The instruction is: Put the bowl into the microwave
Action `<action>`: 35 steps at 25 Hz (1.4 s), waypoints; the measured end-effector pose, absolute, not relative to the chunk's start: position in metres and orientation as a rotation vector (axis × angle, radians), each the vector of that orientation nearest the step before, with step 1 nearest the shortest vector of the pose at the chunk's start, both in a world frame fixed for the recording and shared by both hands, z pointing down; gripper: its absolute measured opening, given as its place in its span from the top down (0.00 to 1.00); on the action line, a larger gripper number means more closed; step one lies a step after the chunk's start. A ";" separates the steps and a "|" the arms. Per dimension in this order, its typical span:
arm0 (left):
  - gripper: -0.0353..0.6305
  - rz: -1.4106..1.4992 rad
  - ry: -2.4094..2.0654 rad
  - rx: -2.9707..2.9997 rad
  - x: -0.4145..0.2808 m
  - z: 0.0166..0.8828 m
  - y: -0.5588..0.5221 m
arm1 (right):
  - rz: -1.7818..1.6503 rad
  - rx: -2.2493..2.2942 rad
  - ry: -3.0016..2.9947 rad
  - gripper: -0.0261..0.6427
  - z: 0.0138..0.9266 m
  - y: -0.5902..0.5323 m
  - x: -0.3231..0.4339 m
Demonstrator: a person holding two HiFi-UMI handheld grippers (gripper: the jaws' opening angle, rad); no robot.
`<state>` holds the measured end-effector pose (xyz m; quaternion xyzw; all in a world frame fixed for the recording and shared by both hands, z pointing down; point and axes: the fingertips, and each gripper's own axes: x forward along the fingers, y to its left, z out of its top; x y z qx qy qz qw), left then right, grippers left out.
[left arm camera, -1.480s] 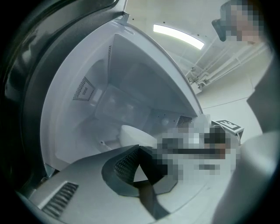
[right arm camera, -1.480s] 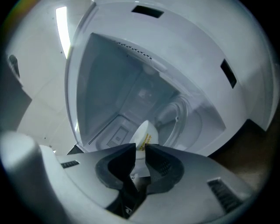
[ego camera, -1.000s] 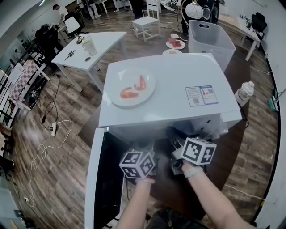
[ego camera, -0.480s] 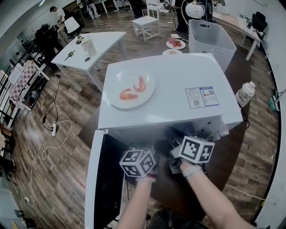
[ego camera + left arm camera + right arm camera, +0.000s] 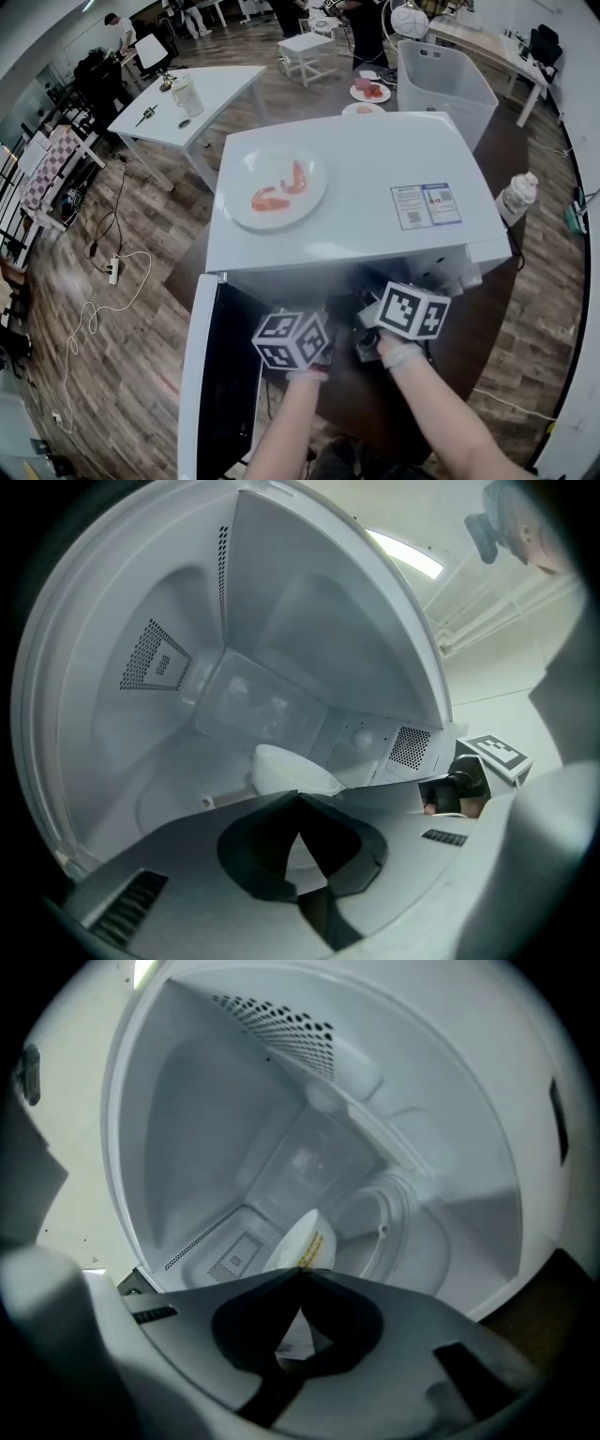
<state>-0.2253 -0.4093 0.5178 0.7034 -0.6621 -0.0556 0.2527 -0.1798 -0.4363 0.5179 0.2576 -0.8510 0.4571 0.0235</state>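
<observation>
1. Fingers of left gripper (image 5: 298, 797) clench the rim of the small white bowl (image 5: 286, 771).
2. Fingers of right gripper (image 5: 300, 1271) pinch that rim too.
3. Bowl is inside the boxy white microwave (image 5: 375, 178), whose door (image 5: 202, 375) hangs open at 7 o'clock.

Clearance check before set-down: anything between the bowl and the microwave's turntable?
Nothing visible. The door stands open; the bowl is already inside the cavity, pinched at its rim by the left gripper and right gripper. What shows of the turntable is bare.
</observation>
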 end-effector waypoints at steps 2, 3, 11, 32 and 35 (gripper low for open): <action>0.93 -0.147 -1.799 1.916 -0.225 0.517 -0.410 | 1.417 0.794 -2.634 0.95 0.518 -0.437 -0.181; 0.93 -0.145 -1.798 1.919 -0.225 0.517 -0.410 | 1.419 0.790 -2.632 0.95 0.518 -0.437 -0.181; 0.93 -0.164 -1.786 1.898 -0.224 0.524 -0.403 | 1.407 0.754 -2.636 0.95 0.519 -0.431 -0.178; 0.93 -0.128 -1.747 2.018 -0.181 0.501 -0.365 | 1.179 0.717 -2.684 0.96 0.509 -0.383 -0.161; 0.93 -0.136 -1.746 2.020 -0.176 0.498 -0.352 | 1.148 0.696 -2.699 0.96 0.502 -0.369 -0.156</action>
